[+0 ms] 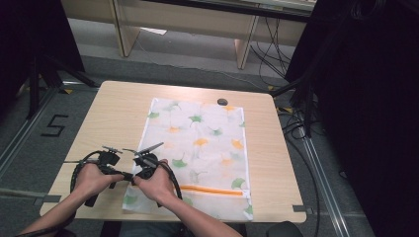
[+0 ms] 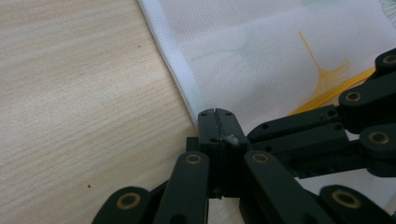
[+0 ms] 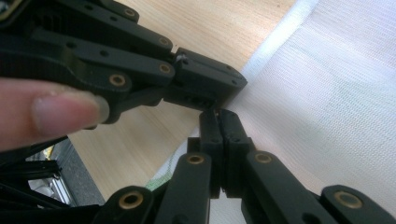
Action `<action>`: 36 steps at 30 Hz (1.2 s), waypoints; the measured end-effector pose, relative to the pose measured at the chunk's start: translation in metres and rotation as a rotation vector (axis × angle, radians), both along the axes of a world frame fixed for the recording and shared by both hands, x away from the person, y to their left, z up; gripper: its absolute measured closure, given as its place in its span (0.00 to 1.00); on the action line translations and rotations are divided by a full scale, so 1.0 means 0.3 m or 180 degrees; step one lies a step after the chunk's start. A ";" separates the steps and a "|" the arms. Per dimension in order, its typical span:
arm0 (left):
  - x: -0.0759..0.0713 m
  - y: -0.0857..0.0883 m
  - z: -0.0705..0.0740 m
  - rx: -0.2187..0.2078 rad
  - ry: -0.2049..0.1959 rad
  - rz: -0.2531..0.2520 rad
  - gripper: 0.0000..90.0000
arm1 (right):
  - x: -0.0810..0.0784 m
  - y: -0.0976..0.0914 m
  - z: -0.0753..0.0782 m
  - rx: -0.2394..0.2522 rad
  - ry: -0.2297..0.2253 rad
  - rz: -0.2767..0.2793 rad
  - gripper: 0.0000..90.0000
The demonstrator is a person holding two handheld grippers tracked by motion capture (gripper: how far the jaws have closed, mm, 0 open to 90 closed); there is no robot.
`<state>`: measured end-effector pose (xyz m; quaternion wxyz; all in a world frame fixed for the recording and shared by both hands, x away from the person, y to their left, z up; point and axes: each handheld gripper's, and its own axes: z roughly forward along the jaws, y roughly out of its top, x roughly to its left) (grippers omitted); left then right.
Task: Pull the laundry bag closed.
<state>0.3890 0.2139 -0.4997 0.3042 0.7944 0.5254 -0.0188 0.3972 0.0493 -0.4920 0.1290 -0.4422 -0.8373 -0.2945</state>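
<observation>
A white mesh bag (image 1: 197, 153) printed with green and orange leaves lies flat on the table (image 1: 113, 118), toward its right half. Both grippers meet at the bag's left edge, near its front corner. The left gripper (image 2: 218, 122) has its jaws pressed together at the hem. The right gripper (image 3: 219, 122) is likewise closed, its tips at the hem, touching the left's.

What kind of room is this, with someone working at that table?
Probably a lab or recording workspace, not a home: a light wooden table stands on grey floor marked with a taped number 5, loose black cables trail behind it, and black tripod legs stand at the left.
</observation>
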 end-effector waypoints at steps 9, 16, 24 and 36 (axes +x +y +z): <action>-0.012 -0.007 -0.001 0.0082 -0.0154 -0.0134 1.00 | -0.007 -0.002 0.005 -0.0021 0.0023 -0.0106 1.00; -0.013 -0.006 0.004 0.0206 -0.0196 -0.0267 1.00 | 0.009 -0.011 -0.003 0.0011 0.0019 -0.0082 1.00; -0.019 -0.015 0.001 0.0182 -0.0251 -0.0201 1.00 | 0.015 -0.018 -0.004 -0.0016 0.0113 -0.0158 1.00; -0.021 -0.016 0.003 0.0224 -0.0286 -0.0305 1.00 | 0.020 -0.055 0.019 -0.0090 0.0078 -0.0177 1.00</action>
